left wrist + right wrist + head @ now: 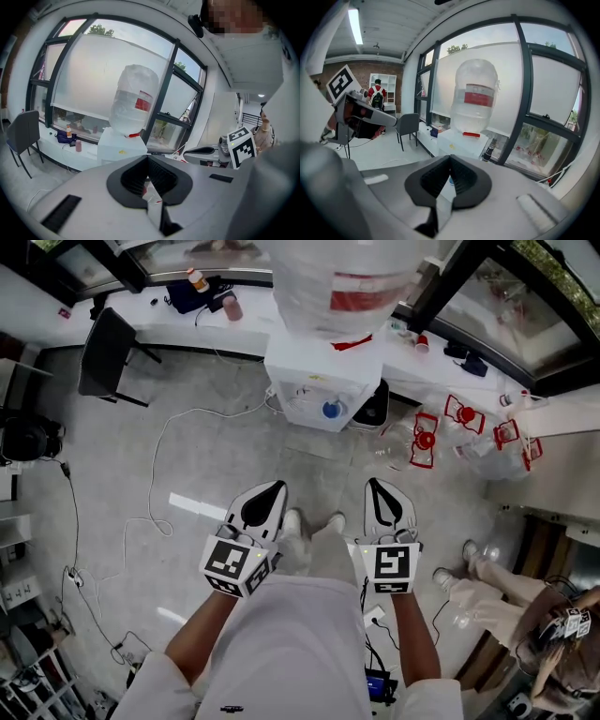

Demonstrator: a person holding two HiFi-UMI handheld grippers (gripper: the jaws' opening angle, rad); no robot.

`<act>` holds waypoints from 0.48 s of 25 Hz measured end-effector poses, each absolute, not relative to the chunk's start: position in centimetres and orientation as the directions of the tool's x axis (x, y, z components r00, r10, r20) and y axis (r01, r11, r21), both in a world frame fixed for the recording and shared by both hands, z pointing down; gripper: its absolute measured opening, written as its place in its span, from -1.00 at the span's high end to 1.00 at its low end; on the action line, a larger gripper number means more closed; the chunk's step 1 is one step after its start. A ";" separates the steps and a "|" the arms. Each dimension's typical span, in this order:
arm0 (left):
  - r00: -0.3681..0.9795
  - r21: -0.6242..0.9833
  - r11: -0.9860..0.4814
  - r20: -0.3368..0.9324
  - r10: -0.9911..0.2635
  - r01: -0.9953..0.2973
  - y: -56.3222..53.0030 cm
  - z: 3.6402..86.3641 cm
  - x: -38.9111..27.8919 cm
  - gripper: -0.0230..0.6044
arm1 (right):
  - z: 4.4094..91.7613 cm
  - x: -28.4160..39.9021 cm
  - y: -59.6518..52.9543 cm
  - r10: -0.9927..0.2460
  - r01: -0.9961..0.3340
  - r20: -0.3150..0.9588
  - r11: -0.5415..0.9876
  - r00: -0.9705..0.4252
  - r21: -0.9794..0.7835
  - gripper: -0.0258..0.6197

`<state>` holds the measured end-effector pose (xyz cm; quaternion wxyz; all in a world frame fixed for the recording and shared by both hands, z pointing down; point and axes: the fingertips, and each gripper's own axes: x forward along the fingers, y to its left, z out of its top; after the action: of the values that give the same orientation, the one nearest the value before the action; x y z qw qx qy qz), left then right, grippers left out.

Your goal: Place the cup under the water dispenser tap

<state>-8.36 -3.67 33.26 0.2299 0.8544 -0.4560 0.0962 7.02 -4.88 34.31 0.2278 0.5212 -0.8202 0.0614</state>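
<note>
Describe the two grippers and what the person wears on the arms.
The left gripper and right gripper match: white, rounded shells tapering to a point, with black ribbed jaw pads. Each carries a cube with black-and-white square markers. No cables show on them. The person wears a white short-sleeved top.

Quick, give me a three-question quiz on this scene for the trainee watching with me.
1. True or false: the left gripper has its jaws wide apart.
2. What sits on top of the water dispenser? A) a kettle B) a large water bottle C) a potted plant
3. Fill in: in the head view, the dark chair stands to the dispenser's ____.
Key: 1 false, the jaws are together; 2 B; 3 left.
</note>
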 end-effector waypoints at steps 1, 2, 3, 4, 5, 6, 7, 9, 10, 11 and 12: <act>0.567 0.304 -0.481 0.370 -0.736 -0.823 -3.5 32.8 -8.4 0.92 | 33.6 7.1 -4.6 -0.835 -0.888 0.426 0.439 -0.348 0.136 0.89; 0.568 0.302 -0.483 0.366 -0.737 -0.822 -3.3 32.3 -8.5 0.92 | 33.0 7.3 -4.2 -0.843 -0.893 0.416 0.429 -0.342 0.135 0.89; 0.569 0.300 -0.486 0.362 -0.738 -0.821 -3.1 31.9 -8.6 0.92 | 32.4 7.4 -3.9 -0.850 -0.899 0.406 0.419 -0.336 0.132 0.89; 0.571 0.298 -0.490 0.358 -0.739 -0.819 -2.9 31.4 -8.6 0.92 | 31.8 7.7 -3.5 -0.856 -0.904 0.398 0.408 -0.331 0.127 0.89; 0.574 0.296 -0.493 0.352 -0.739 -0.818 -2.7 30.9 -8.5 0.92 | 31.2 7.9 -3.2 -0.862 -0.910 0.390 0.397 -0.325 0.120 0.89; 0.576 0.294 -0.497 0.347 -0.740 -0.816 -2.5 30.4 -8.5 0.92 | 30.7 8.2 -2.8 -0.867 -0.915 0.382 0.387 -0.320 0.113 0.89; 0.578 0.292 -0.501 0.341 -0.741 -0.815 -2.4 30.0 -8.4 0.92 | 30.2 8.4 -2.4 -0.873 -0.921 0.374 0.376 -0.314 0.106 0.89; 0.583 0.292 -0.507 0.331 -0.742 -0.811 -2.1 29.2 -8.4 0.92 | 29.4 9.0 -1.7 -0.883 -0.930 0.362 0.356 -0.300 0.096 0.89; 0.585 0.292 -0.510 0.327 -0.742 -0.809 -2.0 28.8 -8.3 0.92 | 29.1 9.3 -1.3 -0.887 -0.934 0.357 0.346 -0.293 0.093 0.89; 0.588 0.292 -0.513 0.322 -0.742 -0.807 -1.9 28.5 -8.3 0.92 | 28.8 9.5 -1.1 -0.892 -0.938 0.351 0.336 -0.286 0.089 0.89; 0.591 0.292 -0.516 0.319 -0.741 -0.805 -1.8 28.3 -8.3 0.92 | 28.5 9.7 -0.8 -0.896 -0.942 0.345 0.326 -0.279 0.085 0.89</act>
<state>-8.25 -1.83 28.33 0.2079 0.8673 -0.4458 0.0770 9.69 -0.85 28.52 0.1672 0.5767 -0.7968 0.0680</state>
